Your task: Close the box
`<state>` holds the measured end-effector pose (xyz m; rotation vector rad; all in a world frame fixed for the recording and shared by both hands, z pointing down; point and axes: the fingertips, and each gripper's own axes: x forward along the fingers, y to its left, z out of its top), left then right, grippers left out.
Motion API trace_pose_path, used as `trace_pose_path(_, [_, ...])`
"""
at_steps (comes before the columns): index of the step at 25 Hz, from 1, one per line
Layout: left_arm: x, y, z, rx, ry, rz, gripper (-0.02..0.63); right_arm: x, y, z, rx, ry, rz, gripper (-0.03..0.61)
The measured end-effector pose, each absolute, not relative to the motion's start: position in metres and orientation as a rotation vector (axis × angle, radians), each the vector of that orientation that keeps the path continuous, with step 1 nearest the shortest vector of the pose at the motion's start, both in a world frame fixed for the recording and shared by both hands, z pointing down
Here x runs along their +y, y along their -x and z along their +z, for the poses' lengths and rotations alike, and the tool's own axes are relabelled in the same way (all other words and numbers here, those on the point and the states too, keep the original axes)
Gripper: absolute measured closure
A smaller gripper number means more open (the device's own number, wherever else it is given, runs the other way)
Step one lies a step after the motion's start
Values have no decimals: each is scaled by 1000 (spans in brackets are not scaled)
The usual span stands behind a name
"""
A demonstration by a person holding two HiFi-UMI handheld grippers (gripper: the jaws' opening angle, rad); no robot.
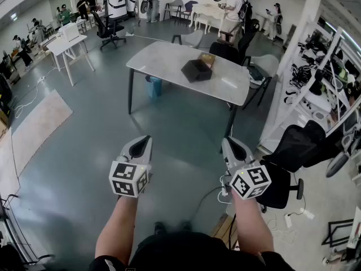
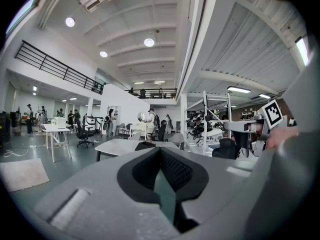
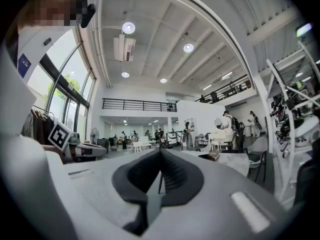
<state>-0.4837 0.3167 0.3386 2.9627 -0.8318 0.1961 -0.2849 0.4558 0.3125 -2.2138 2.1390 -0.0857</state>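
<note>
Head view shows the box on the desk, well ahead across the floor, a little nearer the right tongs than the left tongs. Both tongs are closed together and hold nothing.

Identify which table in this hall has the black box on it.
The grey-topped, dark-legged table in mid-floor: the black box sits on it. The white desk at left and white table far back hold no black box.

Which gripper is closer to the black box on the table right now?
Right, narrowly. The black box on the table sits far ahead between them, offset toward the right gripper, farther from the left gripper.
</note>
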Motion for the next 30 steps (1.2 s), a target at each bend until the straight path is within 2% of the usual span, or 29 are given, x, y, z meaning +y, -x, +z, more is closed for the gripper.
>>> trace_pose_path(10, [333, 461, 351, -845, -2946, 246, 603, 479, 265, 326, 2135, 2197, -107, 578])
trace_pose_path(20, [359, 445, 367, -862, -2879, 252, 603, 516, 222, 343, 1981, 2124, -306, 577])
trace_pose_path(30, [313, 422, 390, -815, -2819, 243, 603, 481, 206, 376, 2010, 2194, -403, 575])
